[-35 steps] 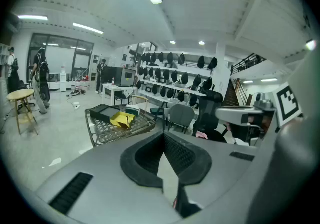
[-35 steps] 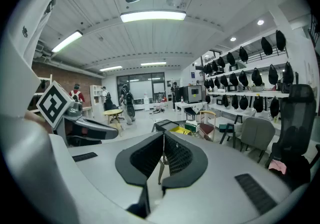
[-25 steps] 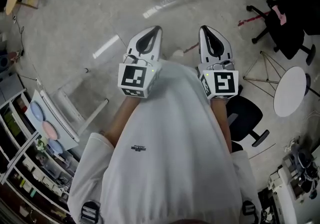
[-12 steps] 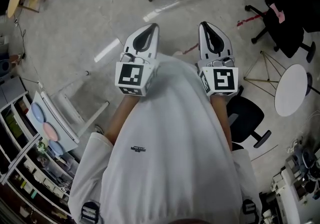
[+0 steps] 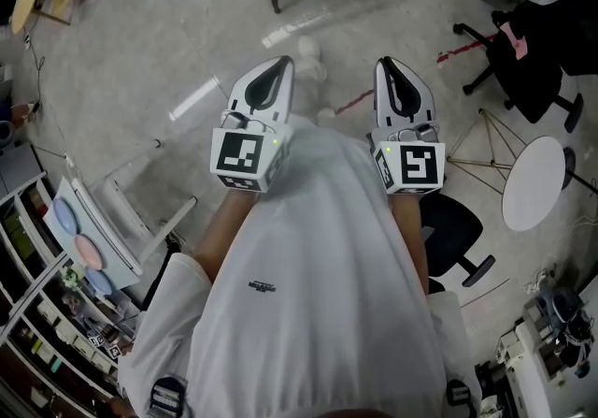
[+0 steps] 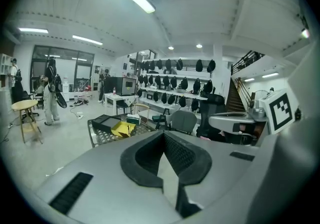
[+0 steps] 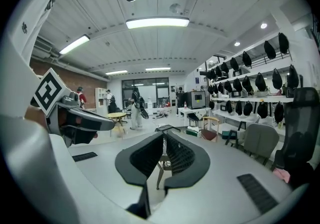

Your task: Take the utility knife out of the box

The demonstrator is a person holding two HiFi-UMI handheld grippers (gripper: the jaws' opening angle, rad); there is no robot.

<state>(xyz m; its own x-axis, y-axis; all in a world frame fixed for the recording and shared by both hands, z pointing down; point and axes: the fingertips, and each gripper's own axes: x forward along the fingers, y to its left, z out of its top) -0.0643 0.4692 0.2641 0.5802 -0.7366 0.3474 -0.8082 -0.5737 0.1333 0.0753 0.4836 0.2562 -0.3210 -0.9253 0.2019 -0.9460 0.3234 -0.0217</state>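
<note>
A: Why are the left hand-held gripper (image 5: pixel 283 62) and the right hand-held gripper (image 5: pixel 384 62) both closed and empty?

B: Only carried, I think. The box (image 6: pixel 105 121) lies on the mesh bench (image 6: pixel 100 136), left of centre; the utility knife I cannot see.

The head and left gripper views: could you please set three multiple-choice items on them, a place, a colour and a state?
1. Where does the round white table stand?
A. right of the person
B. left of the person
C. between the grippers
2. What colour is the item beside the black box?
A. red
B. yellow
C. green
3. The left gripper is:
A. wide open
B. shut on a knife
C. shut, empty
A: it stands by the right edge. B: it is plainly yellow. C: its fingers meet with nothing between.
</note>
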